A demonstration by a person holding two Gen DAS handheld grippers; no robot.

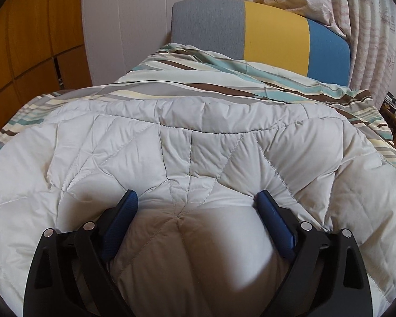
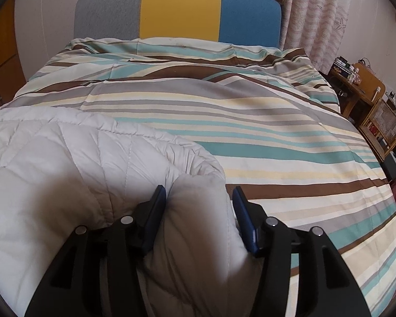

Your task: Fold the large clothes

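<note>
A pale grey quilted padded garment [image 1: 171, 153] lies on a striped bed cover [image 1: 198, 79]. My left gripper [image 1: 196, 198] has its blue-padded jaws spread wide, with a thick fold of the garment bulging between them. In the right wrist view the same garment [image 2: 79, 153] covers the near left of the bed. My right gripper [image 2: 199, 192] stands at the garment's right edge, and a thick roll of the fabric fills the gap between its jaws. Both sets of pads press against the padding.
A headboard [image 2: 179, 10] in grey, yellow and blue stands at the far end of the bed. Curtains [image 2: 316, 13] hang behind it. A wooden side table and rattan shelf [image 2: 369, 100] with small items stand to the right. Wooden cupboards [image 1: 26, 52] are on the left.
</note>
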